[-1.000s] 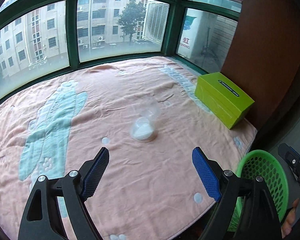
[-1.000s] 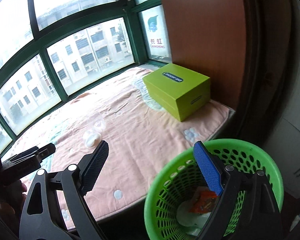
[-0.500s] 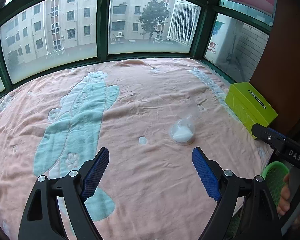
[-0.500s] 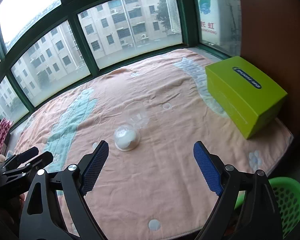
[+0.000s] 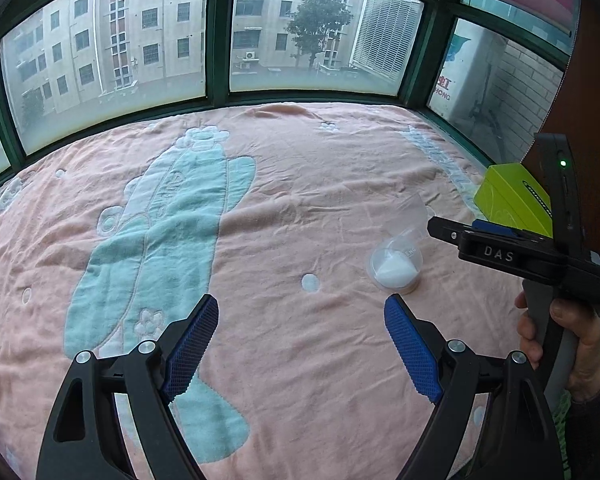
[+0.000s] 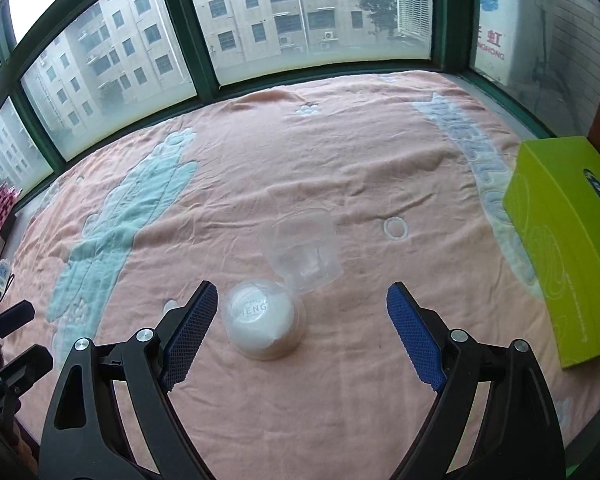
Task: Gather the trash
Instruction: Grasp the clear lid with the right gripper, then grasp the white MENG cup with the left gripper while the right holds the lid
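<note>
A small clear plastic cup with white contents (image 6: 262, 322) stands on the pink blanket (image 6: 340, 168), with a clear empty lid or cup (image 6: 304, 248) lying just behind it. My right gripper (image 6: 300, 326) is open and empty, low over the blanket, with the cup between its blue pads, nearer the left one. In the left wrist view the cup (image 5: 396, 268) sits ahead and to the right of my open, empty left gripper (image 5: 300, 340). The right gripper's body (image 5: 512, 256) shows there, beside the cup.
A lime green box (image 6: 568, 240) lies at the blanket's right edge, by a brown wall; it also shows in the left wrist view (image 5: 512, 196). Green-framed windows (image 5: 216, 32) ring the far side. A power strip (image 6: 0, 276) lies at the left edge.
My right gripper has swung away from the green basket, over the blanket and down to the cup. My left gripper has turned left, so the cup now lies to its right.
</note>
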Demonstrator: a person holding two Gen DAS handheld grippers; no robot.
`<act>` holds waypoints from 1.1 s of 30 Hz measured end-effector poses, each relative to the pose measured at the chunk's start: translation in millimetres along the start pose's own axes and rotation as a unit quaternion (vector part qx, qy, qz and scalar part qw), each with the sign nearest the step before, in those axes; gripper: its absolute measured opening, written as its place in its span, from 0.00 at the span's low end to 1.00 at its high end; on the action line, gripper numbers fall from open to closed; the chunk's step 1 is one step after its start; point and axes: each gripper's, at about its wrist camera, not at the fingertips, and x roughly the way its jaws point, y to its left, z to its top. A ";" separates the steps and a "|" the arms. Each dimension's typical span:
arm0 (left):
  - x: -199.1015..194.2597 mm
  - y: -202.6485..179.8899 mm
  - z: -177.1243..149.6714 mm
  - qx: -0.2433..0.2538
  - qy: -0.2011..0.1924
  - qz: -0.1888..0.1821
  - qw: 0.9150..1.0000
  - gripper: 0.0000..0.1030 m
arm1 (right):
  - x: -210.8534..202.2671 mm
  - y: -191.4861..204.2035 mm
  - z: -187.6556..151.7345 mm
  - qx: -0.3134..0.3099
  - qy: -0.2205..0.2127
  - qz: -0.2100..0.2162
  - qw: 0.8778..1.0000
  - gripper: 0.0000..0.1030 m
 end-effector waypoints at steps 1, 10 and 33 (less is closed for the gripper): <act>2.7 0.1 0.3 0.001 0.002 0.001 1.000 0.80 | 7.7 0.1 2.6 -0.003 0.005 0.000 1.000 0.83; 25.8 3.5 5.1 -0.001 0.019 0.000 1.000 0.80 | 56.0 -2.8 20.5 -0.019 0.035 0.003 0.999 0.83; 89.1 -59.0 25.0 0.067 0.045 -0.033 0.996 0.79 | 15.4 -40.1 14.4 0.026 0.008 0.010 1.000 0.61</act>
